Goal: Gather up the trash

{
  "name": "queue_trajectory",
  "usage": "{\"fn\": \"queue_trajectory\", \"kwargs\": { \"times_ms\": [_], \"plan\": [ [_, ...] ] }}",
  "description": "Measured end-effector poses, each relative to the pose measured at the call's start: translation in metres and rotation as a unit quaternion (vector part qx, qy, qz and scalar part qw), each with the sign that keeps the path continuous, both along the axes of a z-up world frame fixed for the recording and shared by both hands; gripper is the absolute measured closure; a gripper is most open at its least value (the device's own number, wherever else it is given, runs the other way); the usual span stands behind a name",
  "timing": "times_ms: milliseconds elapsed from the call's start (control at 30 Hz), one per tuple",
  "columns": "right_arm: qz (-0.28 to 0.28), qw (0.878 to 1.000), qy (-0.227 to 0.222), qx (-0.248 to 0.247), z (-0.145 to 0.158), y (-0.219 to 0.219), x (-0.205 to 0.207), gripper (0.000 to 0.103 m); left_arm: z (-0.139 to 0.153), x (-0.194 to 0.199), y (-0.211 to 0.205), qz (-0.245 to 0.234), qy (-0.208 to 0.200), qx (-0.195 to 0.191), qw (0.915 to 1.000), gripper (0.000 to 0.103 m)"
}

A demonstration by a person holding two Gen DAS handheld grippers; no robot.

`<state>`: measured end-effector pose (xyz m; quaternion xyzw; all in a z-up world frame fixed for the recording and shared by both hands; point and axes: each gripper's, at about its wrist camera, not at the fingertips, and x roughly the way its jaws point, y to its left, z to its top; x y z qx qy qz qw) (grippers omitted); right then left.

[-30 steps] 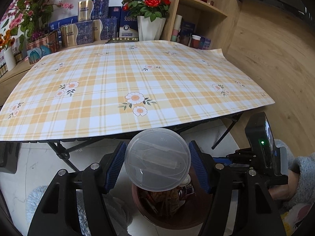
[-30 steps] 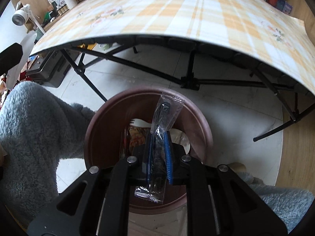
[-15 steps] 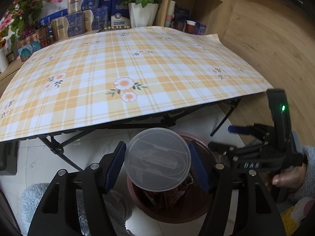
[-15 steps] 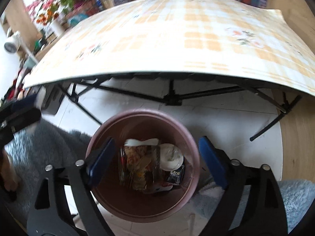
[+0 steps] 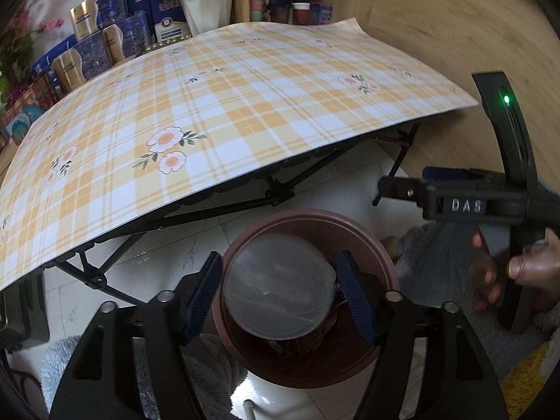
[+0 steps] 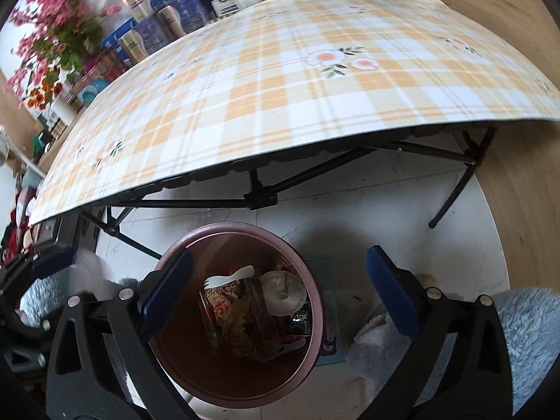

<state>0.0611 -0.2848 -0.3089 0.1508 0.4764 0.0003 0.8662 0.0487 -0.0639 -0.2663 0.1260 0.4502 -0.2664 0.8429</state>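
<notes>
Right gripper [image 6: 280, 290]: I've let the wrapped cutlery go; jaws spread.
Left gripper [image 5: 280, 294]: still pinching my clear round lid [image 5: 278, 288].
Right view only: white fork [image 6: 229, 278] in the trash bin [image 6: 241, 390].

"DAS" on right hand-held gripper [image 5: 455, 206]; "Edce" wrapper [image 6: 300, 318].

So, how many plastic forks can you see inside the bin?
1. A white fork lies on top of the trash in the bin, near its far side, beside a clear lid. More may be hidden under the wrappers.
</notes>
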Motion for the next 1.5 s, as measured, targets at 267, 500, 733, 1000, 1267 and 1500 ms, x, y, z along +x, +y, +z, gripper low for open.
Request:
{"fn": "queue_trajectory", "kwargs": {
  "times_ms": [267,500,733,1000,1267,1500],
  "plan": [
    [0.002,1.000,0.004,0.000,-0.001,0.001,0.001,0.006,-0.004,0.007,0.003,0.023,0.003,0.015,0.9996,0.009],
    [0.004,1.000,0.007,-0.002,-0.002,0.003,0.002,0.006,-0.003,0.011,0.014,0.049,0.005,0.008,0.9988,0.006],
    [0.008,1.000,0.011,-0.006,-0.004,0.006,0.004,0.006,-0.002,0.012,0.021,0.062,0.004,0.005,0.9981,0.006],
    [0.015,1.000,0.013,-0.015,-0.003,0.009,0.005,0.006,0.003,0.013,0.029,0.079,-0.002,-0.009,0.9969,0.006],
    [0.070,0.993,-0.066,-0.068,0.081,0.020,0.004,0.006,0.077,-0.002,0.047,0.124,-0.147,-0.021,0.9810,0.006],
    [0.097,0.975,-0.148,-0.137,0.182,0.027,0.000,0.006,0.176,-0.005,0.055,0.127,-0.237,-0.063,0.9610,0.006]
  ]
}}
